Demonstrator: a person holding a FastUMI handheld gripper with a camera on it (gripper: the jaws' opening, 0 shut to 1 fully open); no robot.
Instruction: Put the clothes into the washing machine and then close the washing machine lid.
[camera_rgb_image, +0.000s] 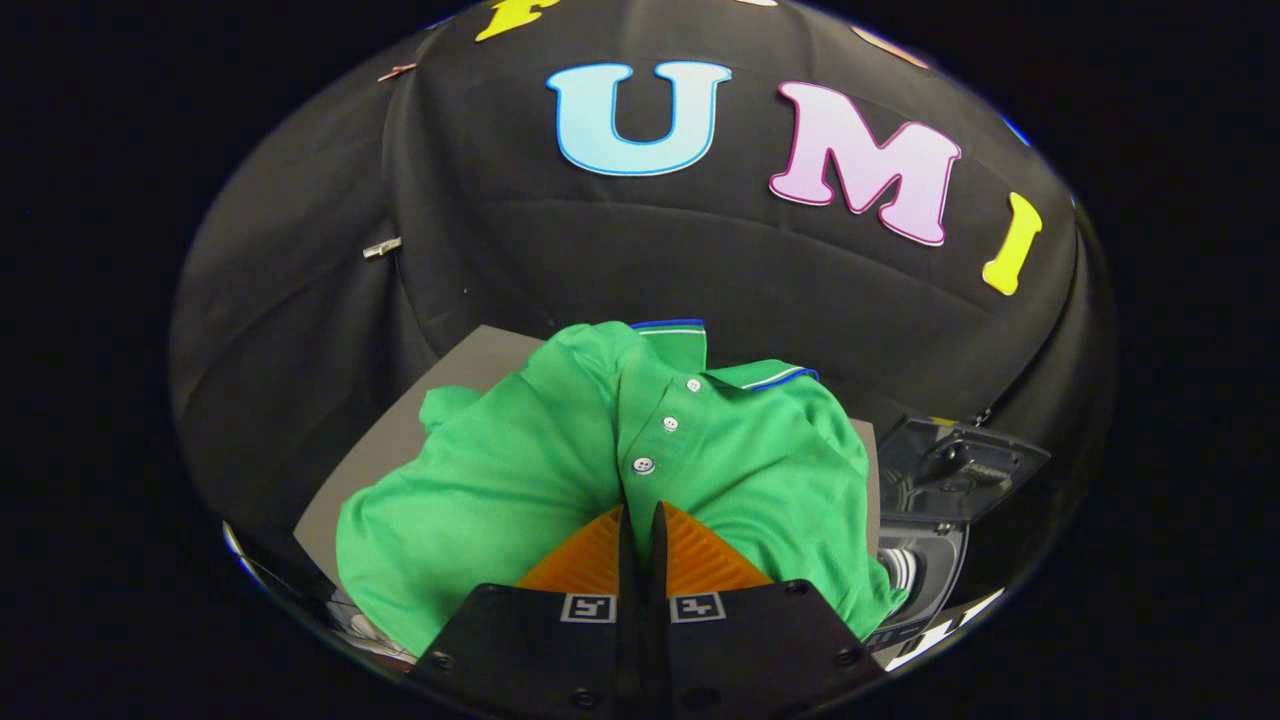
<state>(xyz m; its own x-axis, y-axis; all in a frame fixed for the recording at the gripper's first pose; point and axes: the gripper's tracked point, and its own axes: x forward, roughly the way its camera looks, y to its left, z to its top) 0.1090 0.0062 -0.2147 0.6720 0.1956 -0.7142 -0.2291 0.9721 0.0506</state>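
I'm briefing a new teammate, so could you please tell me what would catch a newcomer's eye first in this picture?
The bright green polo shirt with white buttons and a blue-edged collar stands out first, bunched just ahead of the tongs, whose fingers are nearly together at the fabric below its lowest button. To the right of the shirt, the dark washing machine has its lid raised open.

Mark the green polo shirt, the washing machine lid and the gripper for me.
green polo shirt (480, 490), gripper view, left chest panel.
washing machine lid (960, 465), gripper view, open lid's inner face.
gripper (643, 520), gripper view, between the tips; jaws pinched on shirt fabric.
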